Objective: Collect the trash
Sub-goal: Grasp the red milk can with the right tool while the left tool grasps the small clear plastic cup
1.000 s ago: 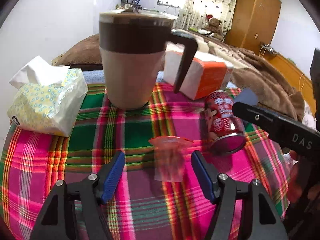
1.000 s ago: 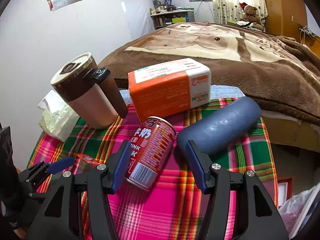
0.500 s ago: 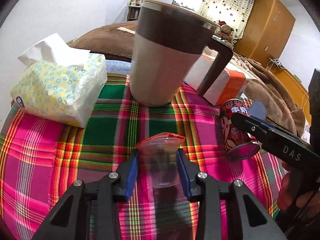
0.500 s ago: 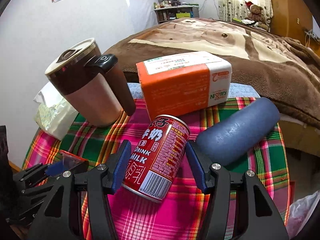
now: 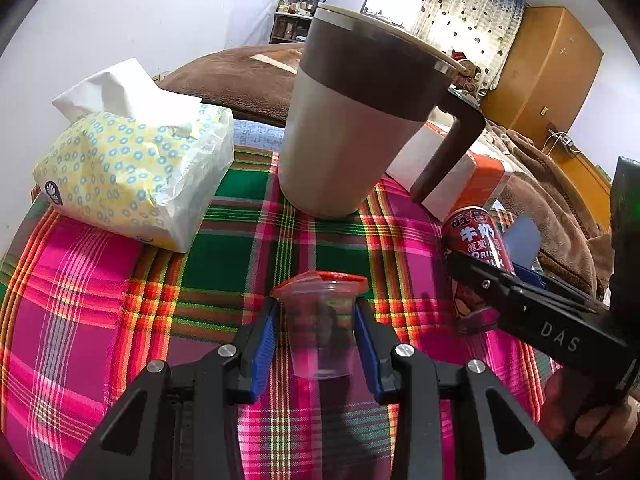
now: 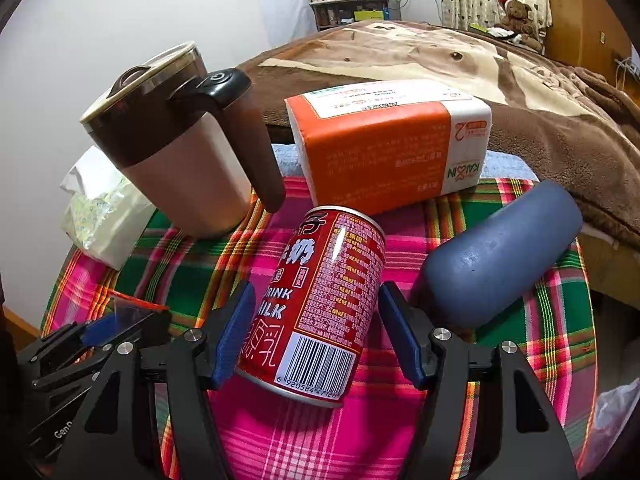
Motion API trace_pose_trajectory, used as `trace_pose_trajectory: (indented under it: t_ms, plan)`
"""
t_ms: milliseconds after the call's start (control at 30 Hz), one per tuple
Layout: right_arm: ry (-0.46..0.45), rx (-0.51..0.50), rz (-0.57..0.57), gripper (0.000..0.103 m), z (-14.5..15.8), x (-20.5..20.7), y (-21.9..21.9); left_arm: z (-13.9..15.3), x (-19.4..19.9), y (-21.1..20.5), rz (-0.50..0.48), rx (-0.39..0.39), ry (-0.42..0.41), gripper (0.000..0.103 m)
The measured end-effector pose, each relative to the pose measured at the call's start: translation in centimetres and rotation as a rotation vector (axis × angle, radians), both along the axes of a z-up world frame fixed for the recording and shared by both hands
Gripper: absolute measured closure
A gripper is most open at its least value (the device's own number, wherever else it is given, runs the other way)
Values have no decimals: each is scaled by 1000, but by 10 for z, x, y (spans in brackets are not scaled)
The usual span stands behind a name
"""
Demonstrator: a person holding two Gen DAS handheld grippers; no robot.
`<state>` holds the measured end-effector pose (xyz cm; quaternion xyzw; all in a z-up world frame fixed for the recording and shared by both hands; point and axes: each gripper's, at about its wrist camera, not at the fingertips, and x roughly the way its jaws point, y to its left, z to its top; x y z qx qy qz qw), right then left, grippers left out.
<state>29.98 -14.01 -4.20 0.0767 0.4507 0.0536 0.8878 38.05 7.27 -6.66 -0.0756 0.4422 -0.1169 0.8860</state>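
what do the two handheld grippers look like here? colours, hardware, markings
Both are matte black, angular linkage frames with silver bolt heads at the pivots and blue ribbed pads on the fingers. The left gripper shows "Gen" lettering on its body in the right wrist view. The right gripper carries white "DAS" lettering on its side in the left wrist view. No cables visible. A bare hand holds the right one; no sleeve shows.

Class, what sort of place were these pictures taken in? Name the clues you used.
Most likely a home bedroom: a bed under a brown blanket, a wooden wardrobe, and a teddy bear by the curtained window.
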Motion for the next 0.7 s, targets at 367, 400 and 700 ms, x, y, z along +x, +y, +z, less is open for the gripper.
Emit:
trace_pose_trajectory:
  t_ms: [367, 400, 700]
  plan:
    - [-29, -13, 20, 44, 4, -23, 3, 3, -18, -1, 21, 20, -13, 69]
    - [-30, -8, 21, 44, 4, -23, 3, 6, -22, -1, 23, 25, -20, 69]
    - [-71, -4, 38, 48, 17, -49, 3, 20, -51, -8, 17, 50, -46, 69]
